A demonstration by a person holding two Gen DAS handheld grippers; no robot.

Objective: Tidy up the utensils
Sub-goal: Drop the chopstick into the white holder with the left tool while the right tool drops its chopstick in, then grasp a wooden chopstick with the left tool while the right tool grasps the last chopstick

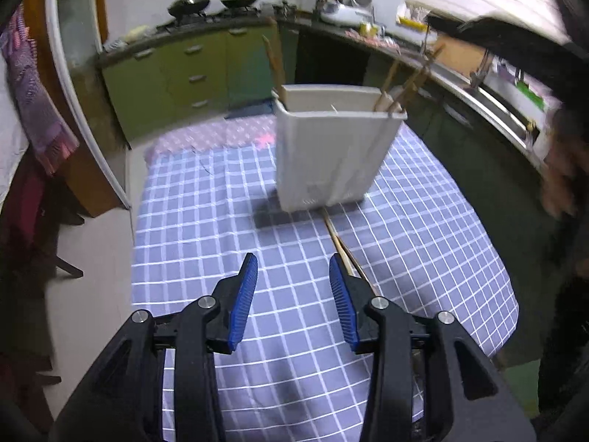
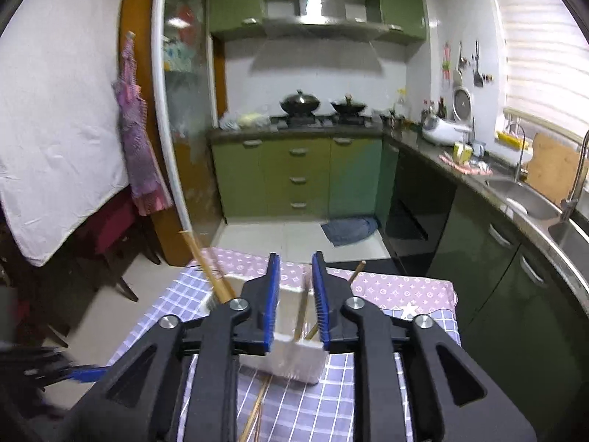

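A white rectangular utensil holder point(image 1: 327, 154) stands on the blue checked tablecloth point(image 1: 206, 221) with several wooden utensils point(image 1: 401, 84) sticking out of it. Two chopsticks point(image 1: 346, 254) lie on the cloth in front of the holder, running toward my left gripper's right finger. My left gripper point(image 1: 292, 269) is open and empty, low over the cloth. My right gripper point(image 2: 296, 269) is open and empty, above the holder point(image 2: 291, 353), with wooden utensils point(image 2: 206, 261) leaning out of it. The chopsticks point(image 2: 257, 409) show below the holder.
A pink patterned cloth point(image 1: 217, 132) covers the table's far end. Green kitchen cabinets point(image 2: 294, 180), a stove with two woks point(image 2: 300, 103) and a counter with a sink point(image 2: 530, 199) lie beyond. The left gripper's tip point(image 2: 88, 374) shows at lower left.
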